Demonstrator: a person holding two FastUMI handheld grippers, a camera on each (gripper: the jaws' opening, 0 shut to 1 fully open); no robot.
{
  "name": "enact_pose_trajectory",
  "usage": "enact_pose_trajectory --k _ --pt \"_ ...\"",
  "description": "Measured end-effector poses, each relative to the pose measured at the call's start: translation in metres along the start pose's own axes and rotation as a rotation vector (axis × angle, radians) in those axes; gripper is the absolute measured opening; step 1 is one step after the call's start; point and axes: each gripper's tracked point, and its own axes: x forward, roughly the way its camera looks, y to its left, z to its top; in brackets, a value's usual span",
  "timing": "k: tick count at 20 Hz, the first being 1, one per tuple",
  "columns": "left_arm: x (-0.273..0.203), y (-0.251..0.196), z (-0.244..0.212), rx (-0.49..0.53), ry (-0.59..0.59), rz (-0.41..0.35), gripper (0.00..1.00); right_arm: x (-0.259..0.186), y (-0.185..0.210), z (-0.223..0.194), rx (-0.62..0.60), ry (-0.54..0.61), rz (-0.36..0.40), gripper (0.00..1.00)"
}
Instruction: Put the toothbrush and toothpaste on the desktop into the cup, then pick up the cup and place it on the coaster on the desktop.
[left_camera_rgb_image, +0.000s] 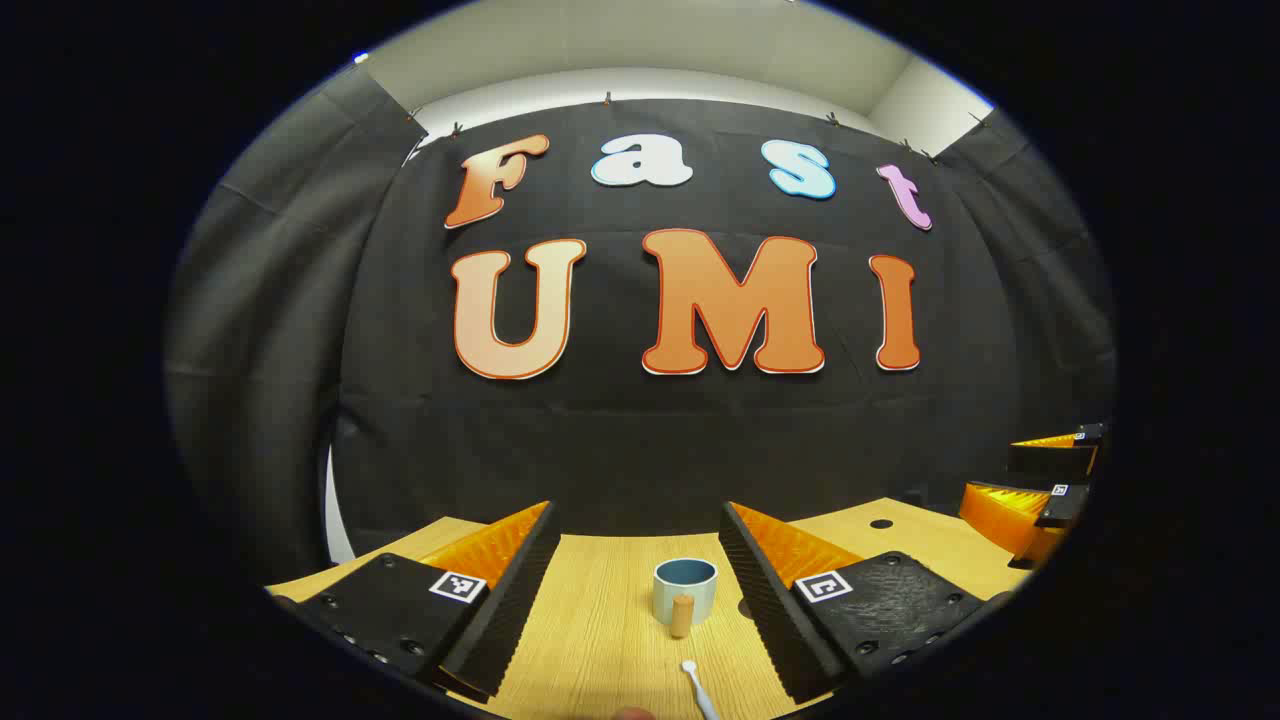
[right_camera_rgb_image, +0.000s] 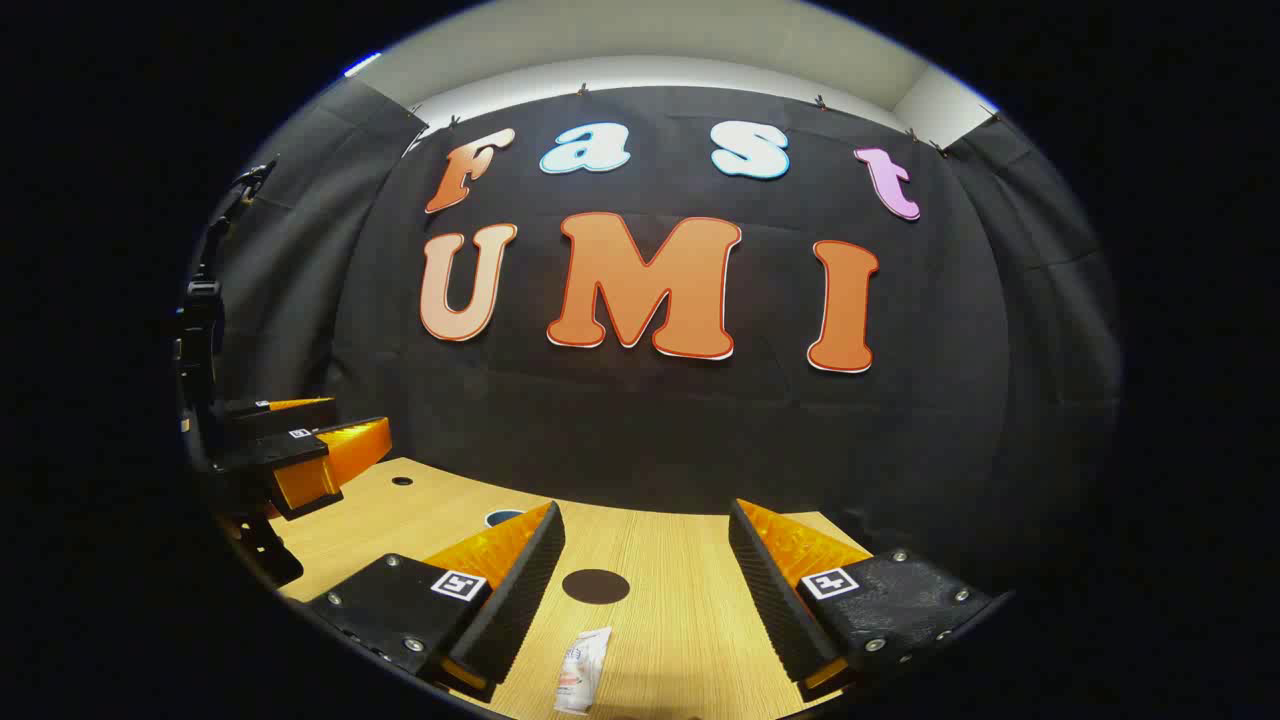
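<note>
Desktop (left_camera_rgb_image: 600, 640) lies bare between cup (left_camera_rgb_image: 685, 588) and toothbrush (left_camera_rgb_image: 697, 686).

A recording booth, not a lived-in room, is indicated: black cloth (left_camera_rgb_image: 620, 440) is clipped along its top edge and hung as walls on three sides, a pale ceiling (left_camera_rgb_image: 640, 50) is seen above, and a light wooden table (right_camera_rgb_image: 680, 590) is enclosed within.

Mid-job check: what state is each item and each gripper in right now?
cup: upright on the desk, nothing inside that I can see
toothbrush: lying on the desk
toothpaste: lying flat on the desk
coaster: bare
left gripper: open
right gripper: open
</note>
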Motion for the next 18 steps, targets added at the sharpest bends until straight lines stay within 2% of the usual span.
enact_pose_trajectory --k 11,18 --pt "-0.001 -0.007 0.000 0.009 0.002 -0.008 0.96 0.000 0.004 -0.007 -0.016 0.014 0.017 0.99" --pt "-0.002 -0.006 0.001 0.009 -0.004 -0.004 0.96 0.001 -0.002 -0.009 0.024 0.023 0.021 0.99"
